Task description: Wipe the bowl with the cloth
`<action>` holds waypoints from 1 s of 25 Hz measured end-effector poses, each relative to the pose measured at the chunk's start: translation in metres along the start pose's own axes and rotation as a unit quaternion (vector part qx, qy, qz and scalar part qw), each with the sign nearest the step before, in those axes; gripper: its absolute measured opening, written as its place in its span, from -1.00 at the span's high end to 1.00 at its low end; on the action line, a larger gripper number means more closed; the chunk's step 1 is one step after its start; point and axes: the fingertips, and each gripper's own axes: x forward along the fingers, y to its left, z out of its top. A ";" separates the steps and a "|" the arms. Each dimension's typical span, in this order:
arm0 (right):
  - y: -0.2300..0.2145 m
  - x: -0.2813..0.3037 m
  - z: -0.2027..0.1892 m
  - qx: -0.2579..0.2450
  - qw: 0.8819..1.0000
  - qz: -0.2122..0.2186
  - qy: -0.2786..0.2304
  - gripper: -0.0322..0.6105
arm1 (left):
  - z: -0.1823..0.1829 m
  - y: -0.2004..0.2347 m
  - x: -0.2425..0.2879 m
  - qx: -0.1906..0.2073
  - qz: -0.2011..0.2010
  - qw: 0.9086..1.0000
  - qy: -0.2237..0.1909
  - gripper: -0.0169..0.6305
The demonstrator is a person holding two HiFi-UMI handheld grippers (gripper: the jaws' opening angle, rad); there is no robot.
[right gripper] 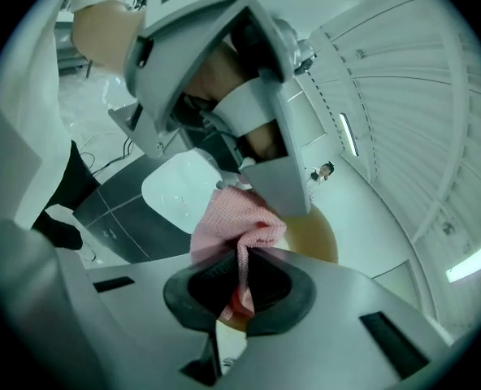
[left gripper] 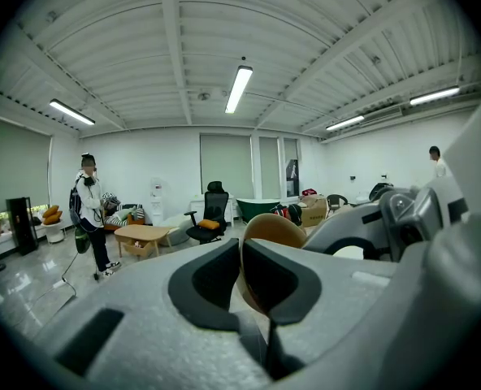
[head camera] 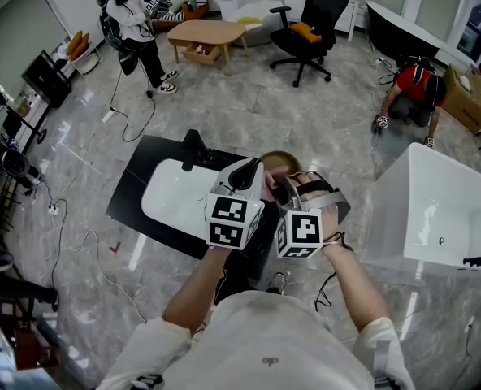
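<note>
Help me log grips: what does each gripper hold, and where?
Left gripper: the bowl, by its rim. Right gripper: the pink cloth, by a bunched fold.

Little room between left gripper (head camera: 249, 171) and right gripper (head camera: 292, 187), filled by bowl (head camera: 279, 161); blocked rightward by bathtub (head camera: 435, 205), open over floor (head camera: 249, 104) ahead

Bowl (head camera: 279, 162) behind cloth (head camera: 270, 188) (both rt of sink (head camera: 169, 195)).

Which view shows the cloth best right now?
The right gripper view: the pink cloth is pinched in the right gripper, bunched in front of the bowl. The head view shows only a pink sliver. The left gripper view shows none of it.
</note>
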 end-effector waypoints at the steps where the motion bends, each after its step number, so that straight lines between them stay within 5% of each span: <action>1: -0.002 0.000 -0.003 -0.007 1.000 -0.005 0.008 0.85 | 0.000 0.002 -0.001 0.000 0.001 1.000 0.000 0.86; 8: -0.020 -0.002 -0.015 -0.025 0.998 -0.039 0.034 0.85 | 0.005 0.005 -0.001 0.000 0.001 1.000 -0.002 0.86; 19: -0.059 -0.016 -0.006 -0.084 0.983 -0.157 0.045 0.85 | 0.008 -0.004 -0.004 0.009 -0.012 1.000 -0.003 0.87; 25: -0.063 -0.016 0.004 -0.096 0.980 -0.170 0.034 0.85 | 0.008 -0.007 -0.005 0.011 -0.020 1.000 -0.008 0.87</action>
